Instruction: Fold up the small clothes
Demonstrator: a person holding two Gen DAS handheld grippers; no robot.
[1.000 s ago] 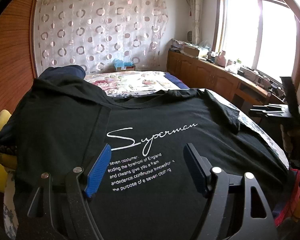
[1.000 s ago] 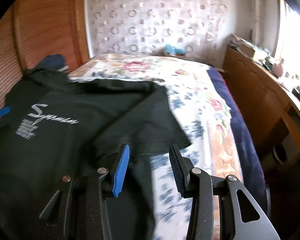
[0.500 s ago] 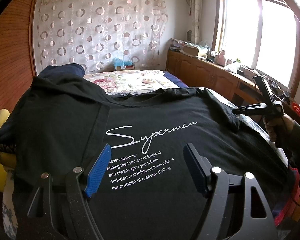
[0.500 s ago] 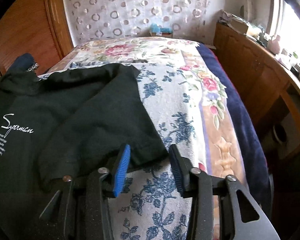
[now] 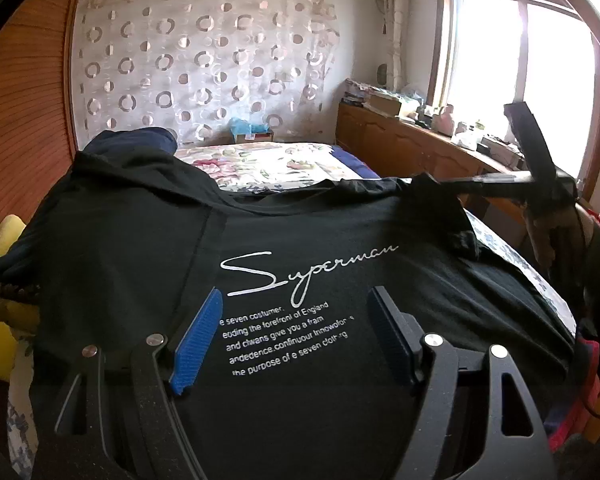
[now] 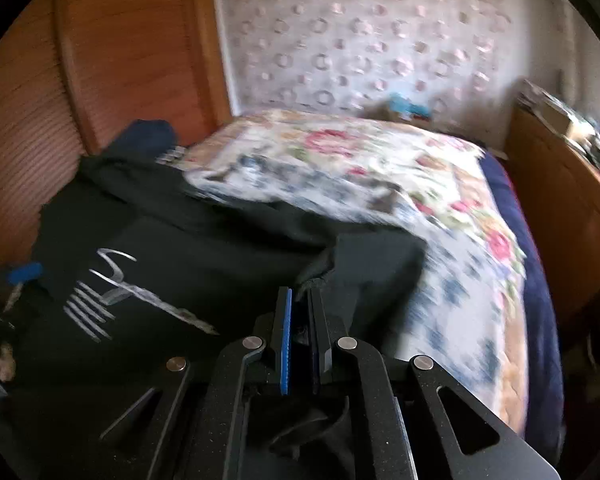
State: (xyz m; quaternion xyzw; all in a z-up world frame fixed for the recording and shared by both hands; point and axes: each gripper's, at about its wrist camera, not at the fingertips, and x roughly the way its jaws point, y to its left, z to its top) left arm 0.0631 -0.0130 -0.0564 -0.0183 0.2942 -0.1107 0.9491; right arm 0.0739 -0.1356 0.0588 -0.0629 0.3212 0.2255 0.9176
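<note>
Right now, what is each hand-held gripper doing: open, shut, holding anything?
Left hand-held gripper: open, empty, over the black printed cotton T-shirt.
Right hand-held gripper: shut on the T-shirt's sleeve.

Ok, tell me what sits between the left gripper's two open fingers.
In the left wrist view, only the black T-shirt shows in the gap of the left gripper: its white printed lines under "Superman". Nothing is gripped.

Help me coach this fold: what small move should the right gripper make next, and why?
Probably carry the sleeve inward across the black T-shirt toward the print. The right gripper is shut on the sleeve's edge and has it raised off the bedspread, while the left gripper hangs open over the chest.
</note>
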